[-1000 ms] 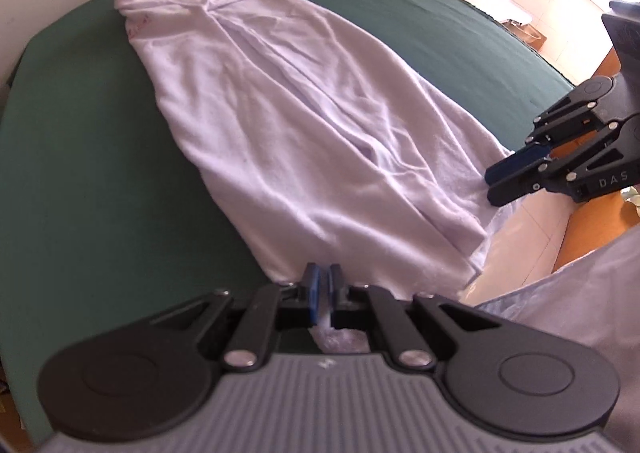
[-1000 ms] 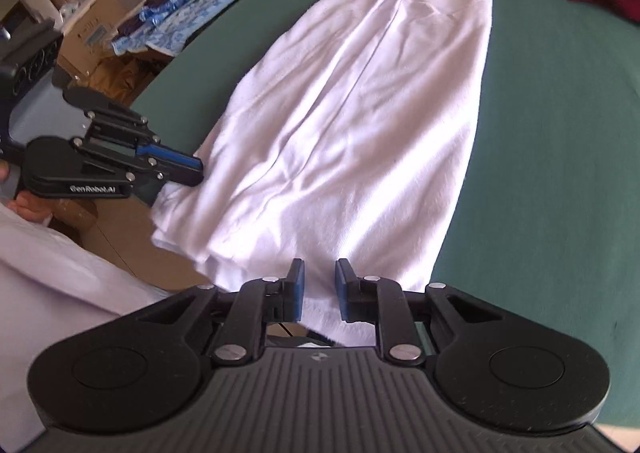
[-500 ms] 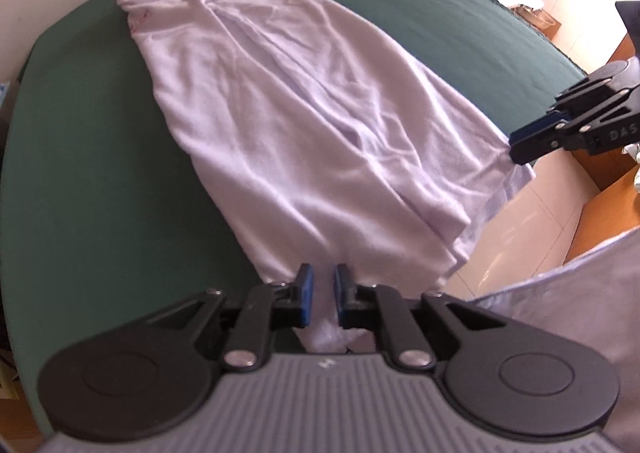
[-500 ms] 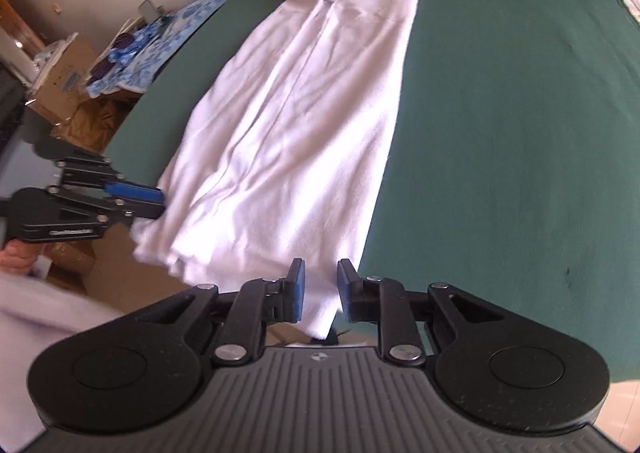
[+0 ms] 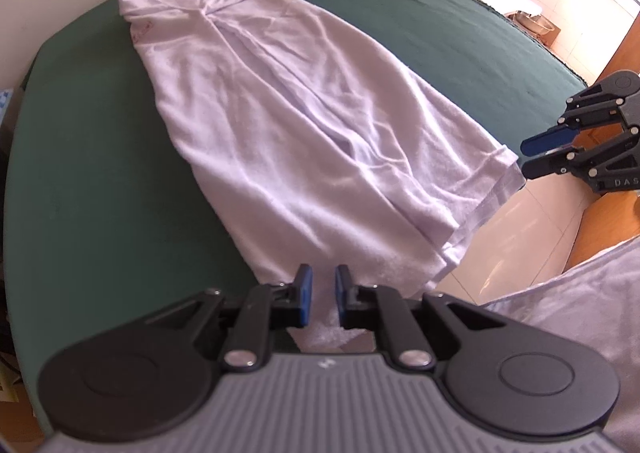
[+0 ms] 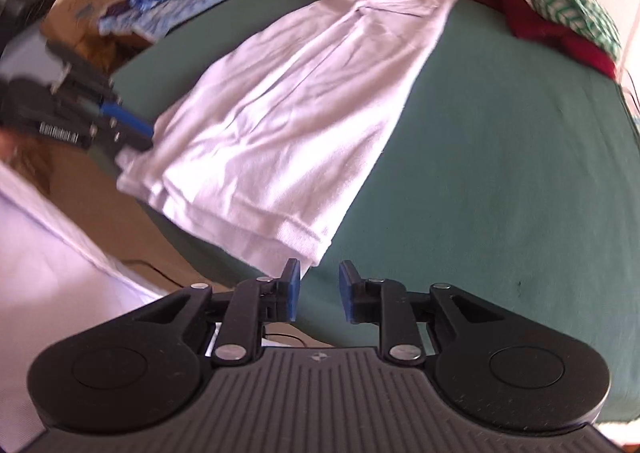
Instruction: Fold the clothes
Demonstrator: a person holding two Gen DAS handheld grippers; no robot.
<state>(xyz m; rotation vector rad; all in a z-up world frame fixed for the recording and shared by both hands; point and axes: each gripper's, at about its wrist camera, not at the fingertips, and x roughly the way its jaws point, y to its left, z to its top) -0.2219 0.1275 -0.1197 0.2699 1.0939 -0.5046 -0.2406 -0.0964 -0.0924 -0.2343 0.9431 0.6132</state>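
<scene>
Green tabletop [image 5: 100, 181] | white garment [image 5: 288, 125] lies lengthwise, narrowed, hem overhanging near edge | left gripper [image 5: 320, 289] fingers apart at hem corner | right gripper [image 6: 318, 285] fingers apart beside other corner | risk: overhanging hem slides off; one-layer pinch skews fold

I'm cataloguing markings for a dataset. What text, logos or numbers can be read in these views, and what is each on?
"DAS": on the right gripper, cut off by the frame edge in the left wrist view.
White lettering on the left gripper in the right wrist view: too blurred to read.
Small red mark on the white garment: too small to read.
Small emblem on each gripper's ribbed body: a symbol, not text.
</scene>
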